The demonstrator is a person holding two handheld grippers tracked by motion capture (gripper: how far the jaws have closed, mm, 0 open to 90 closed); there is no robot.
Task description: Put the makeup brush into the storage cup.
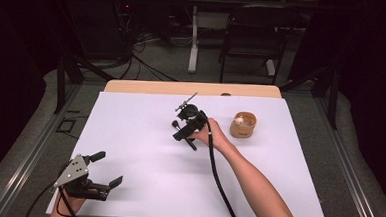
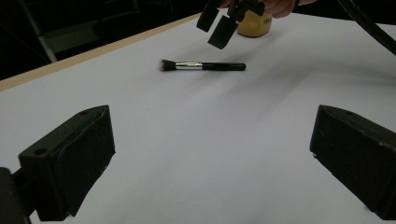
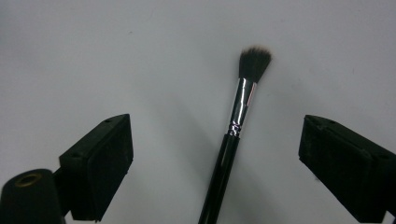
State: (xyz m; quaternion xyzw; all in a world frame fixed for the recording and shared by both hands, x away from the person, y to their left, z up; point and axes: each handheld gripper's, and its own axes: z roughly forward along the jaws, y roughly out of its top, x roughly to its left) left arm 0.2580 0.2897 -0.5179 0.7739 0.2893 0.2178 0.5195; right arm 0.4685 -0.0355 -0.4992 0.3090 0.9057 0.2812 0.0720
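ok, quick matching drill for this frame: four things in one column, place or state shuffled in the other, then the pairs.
Things:
1. makeup brush
2. tan cup
3. left gripper
4. right gripper

Place or state:
A. open, near the table's front left corner
B. lying flat on the white sheet, between open jaws
C. open, above the brush
D. standing on the sheet, right of the person's right hand

Pairs: 1-B, 2-D, 3-A, 4-C

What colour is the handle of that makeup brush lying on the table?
Black, with a shiny silver band below the dark bristles; the brush shows best in the right gripper view.
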